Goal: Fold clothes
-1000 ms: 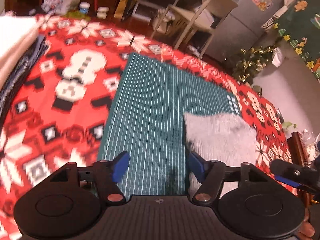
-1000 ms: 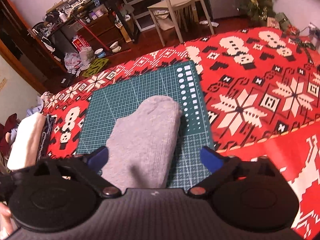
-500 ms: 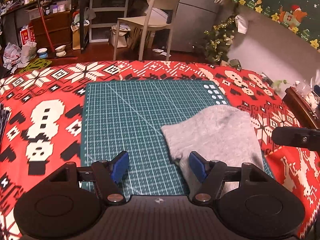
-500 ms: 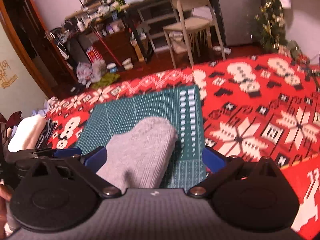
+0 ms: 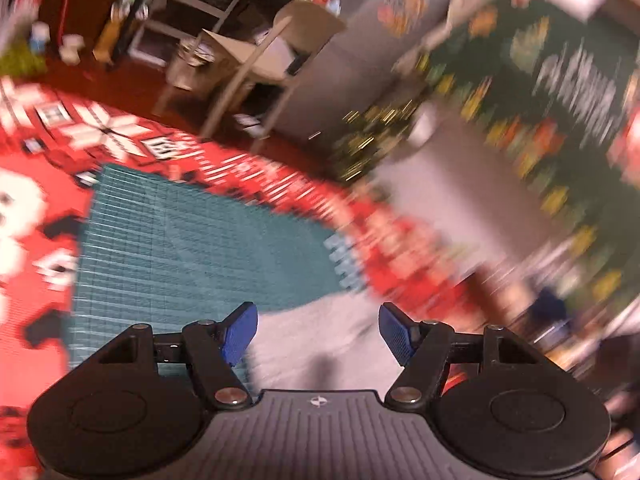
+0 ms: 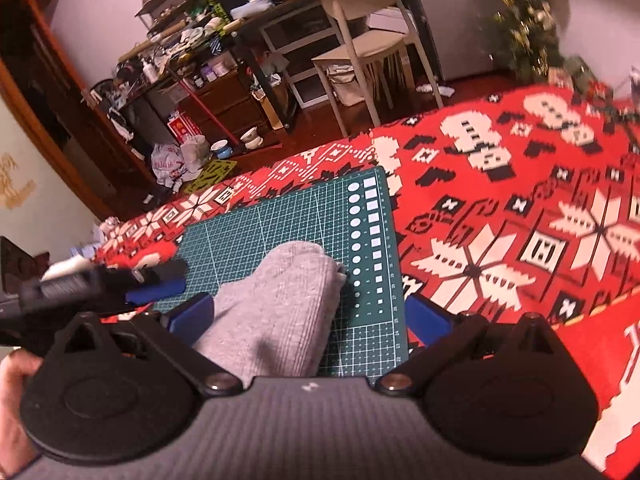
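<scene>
Jaws of both the left gripper point(image 5: 318, 330) and right gripper point(image 6: 308, 316) stand released, empty. The folded grey garment point(image 6: 276, 312) lies along the cutting mat's point(image 6: 280, 220) right edge. Only the right view shows this sharply; the left view is blurred.

A lived-in home room at Christmas time: a red snowman-and-snowflake blanket point(image 6: 520, 208) under a green cutting mat point(image 6: 288, 224), a cream chair point(image 6: 360, 40) by a cluttered desk point(image 6: 240, 16), a decorated Christmas tree point(image 6: 528, 32), wooden drawers point(image 6: 224, 100) and bowls on the floor point(image 6: 236, 144)
</scene>
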The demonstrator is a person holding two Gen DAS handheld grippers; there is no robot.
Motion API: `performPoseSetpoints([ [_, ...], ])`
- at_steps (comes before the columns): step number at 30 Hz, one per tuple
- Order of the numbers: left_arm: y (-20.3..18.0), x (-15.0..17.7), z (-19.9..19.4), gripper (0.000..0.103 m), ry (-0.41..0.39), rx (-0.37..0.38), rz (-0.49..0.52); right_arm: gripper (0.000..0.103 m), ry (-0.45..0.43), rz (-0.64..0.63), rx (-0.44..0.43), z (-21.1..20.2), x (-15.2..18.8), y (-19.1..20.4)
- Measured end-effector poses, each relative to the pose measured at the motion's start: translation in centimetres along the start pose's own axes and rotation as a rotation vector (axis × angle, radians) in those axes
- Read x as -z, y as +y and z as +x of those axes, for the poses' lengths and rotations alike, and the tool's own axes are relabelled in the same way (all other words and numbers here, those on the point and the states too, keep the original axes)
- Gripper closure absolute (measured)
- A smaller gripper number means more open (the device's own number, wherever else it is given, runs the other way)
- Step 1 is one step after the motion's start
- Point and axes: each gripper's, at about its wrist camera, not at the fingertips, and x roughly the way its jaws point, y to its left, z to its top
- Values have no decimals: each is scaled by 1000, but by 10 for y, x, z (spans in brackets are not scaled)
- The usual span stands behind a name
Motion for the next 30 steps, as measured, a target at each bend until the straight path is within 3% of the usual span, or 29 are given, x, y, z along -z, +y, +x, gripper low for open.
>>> performPoseSetpoints([
  [2, 9, -5, 2, 40, -23, 44, -57, 1, 9, 21, -4, 3, 1, -4],
  [4, 15, -6, 8, 50, -16, 59, -81, 1, 19, 41, -8, 6, 2, -7],
  [6, 18, -5, 13, 69, 0, 57, -84, 1, 28, 61, -12, 10, 3, -10],
  [7, 18, -4, 16, 72, 8, 33, -74, 1, 30, 68, -15, 11, 3, -11],
  [14, 4, 3, 28, 72, 72, -129, 73, 1, 40, 71, -20, 17, 4, -12],
  [22, -25, 26, 47, 73, 86, -298, 396, 1, 38, 60, -22, 17, 4, -8],
  [23, -28, 29, 49, 78, 79, -316, 433, 1, 37, 61, -22, 16, 4, -8],
  [24, -29, 31, 50, 92, 72, -341, 457, 1, 35, 62, -19, 15, 4, -8],
  [25, -29, 32, 50, 96, 65, -363, 466, 1, 33, 65, -15, 15, 4, -9],
  [30, -29, 27, 34, 98, -18, -363, 434, 1, 25, 59, -34, 16, 4, -6],
])
